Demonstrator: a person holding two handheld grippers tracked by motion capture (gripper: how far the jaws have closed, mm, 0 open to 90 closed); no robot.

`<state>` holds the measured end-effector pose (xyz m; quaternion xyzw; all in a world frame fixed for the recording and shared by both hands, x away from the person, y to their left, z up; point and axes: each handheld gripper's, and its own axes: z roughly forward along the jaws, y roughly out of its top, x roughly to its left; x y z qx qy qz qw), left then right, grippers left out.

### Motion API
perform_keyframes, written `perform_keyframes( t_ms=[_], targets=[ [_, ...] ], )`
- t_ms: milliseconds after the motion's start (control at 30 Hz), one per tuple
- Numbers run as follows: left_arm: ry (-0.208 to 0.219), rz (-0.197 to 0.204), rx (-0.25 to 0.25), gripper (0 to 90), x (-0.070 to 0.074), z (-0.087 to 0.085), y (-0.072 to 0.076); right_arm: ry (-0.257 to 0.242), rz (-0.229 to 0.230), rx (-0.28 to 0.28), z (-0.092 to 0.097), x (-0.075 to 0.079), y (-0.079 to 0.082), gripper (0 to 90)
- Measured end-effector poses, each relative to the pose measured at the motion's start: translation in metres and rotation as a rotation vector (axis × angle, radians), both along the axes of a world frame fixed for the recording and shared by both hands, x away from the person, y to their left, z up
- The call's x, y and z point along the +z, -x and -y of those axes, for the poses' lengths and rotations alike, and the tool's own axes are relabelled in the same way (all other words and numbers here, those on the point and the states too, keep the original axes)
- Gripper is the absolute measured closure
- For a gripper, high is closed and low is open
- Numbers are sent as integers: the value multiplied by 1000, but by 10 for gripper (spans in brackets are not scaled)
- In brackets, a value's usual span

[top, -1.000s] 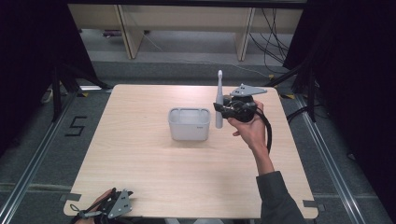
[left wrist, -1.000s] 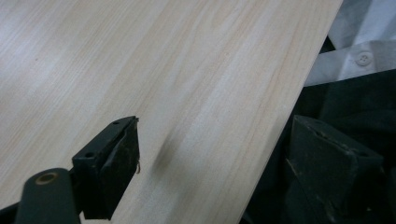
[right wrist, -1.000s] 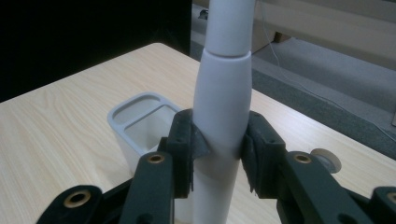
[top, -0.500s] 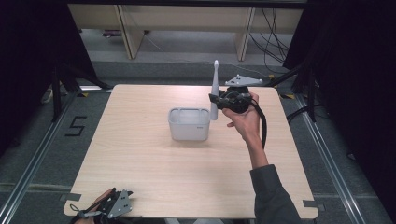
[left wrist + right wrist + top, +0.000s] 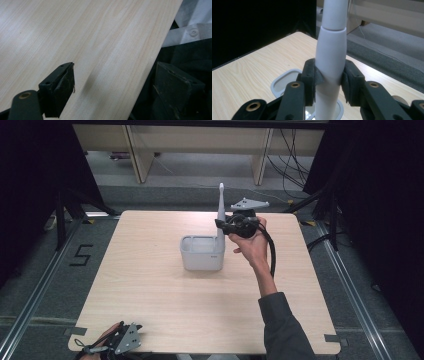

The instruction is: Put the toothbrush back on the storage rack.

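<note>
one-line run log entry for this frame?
right gripper: shut on white handle, upright over grey holder | left gripper: open, idle at table near edge

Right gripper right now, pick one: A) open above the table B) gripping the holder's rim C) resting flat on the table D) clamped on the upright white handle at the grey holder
D: in the right gripper view, the right gripper has both pads pressed on the white handle, which stands upright at the grey holder.
</note>
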<state>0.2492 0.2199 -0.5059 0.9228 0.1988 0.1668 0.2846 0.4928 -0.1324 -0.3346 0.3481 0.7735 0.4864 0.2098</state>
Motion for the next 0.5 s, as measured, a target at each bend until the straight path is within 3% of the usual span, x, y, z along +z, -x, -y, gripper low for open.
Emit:
perform_keyframes(
  t_ms=[167, 267, 433, 500],
  targets=[
    [-2, 4, 0, 162, 0, 0, 0, 15, 15, -12, -5, -5, -8, 666],
    [0, 3, 0, 162, 1, 0, 0, 12, -9, -14, -8, -7, -10, 666],
    [1, 4, -1, 162, 1, 0, 0, 37, -8, -21, -9, -12, -16, 666],
    [2, 2, -3, 162, 1, 0, 0, 32, -31, -34, -10, -15, -16, 666]
  ],
)
